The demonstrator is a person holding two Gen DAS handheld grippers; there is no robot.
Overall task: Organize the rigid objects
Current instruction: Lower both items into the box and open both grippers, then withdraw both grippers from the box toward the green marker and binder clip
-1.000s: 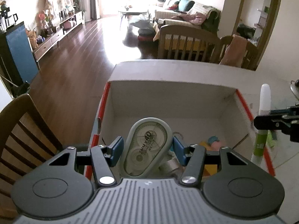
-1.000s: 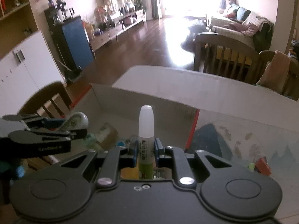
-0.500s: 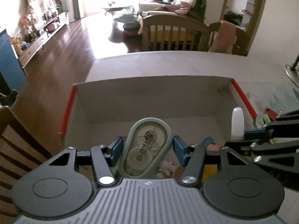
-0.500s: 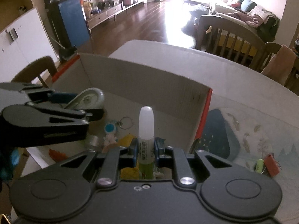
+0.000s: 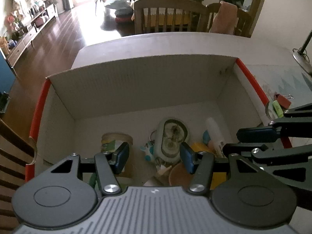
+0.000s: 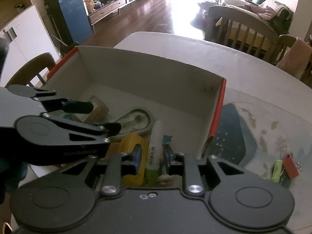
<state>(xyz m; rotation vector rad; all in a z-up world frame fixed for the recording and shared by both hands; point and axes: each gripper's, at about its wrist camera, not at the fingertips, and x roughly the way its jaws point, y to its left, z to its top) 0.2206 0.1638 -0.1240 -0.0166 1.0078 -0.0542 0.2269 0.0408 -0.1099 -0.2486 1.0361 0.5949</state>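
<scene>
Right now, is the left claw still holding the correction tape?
No, the correction tape lies in the box, beyond the open left claw.

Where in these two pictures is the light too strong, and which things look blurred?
Left wrist view: window glare washes out the wooden floor; the grey-green oval tape dispenser in the white cardboard box is smeared. Right wrist view: the same glare up top; the white-capped green glue stick is soft.

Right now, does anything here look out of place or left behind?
Yes: a green battery and a red binder clip lie on the table mat, outside the cardboard box that holds the other items.
</scene>
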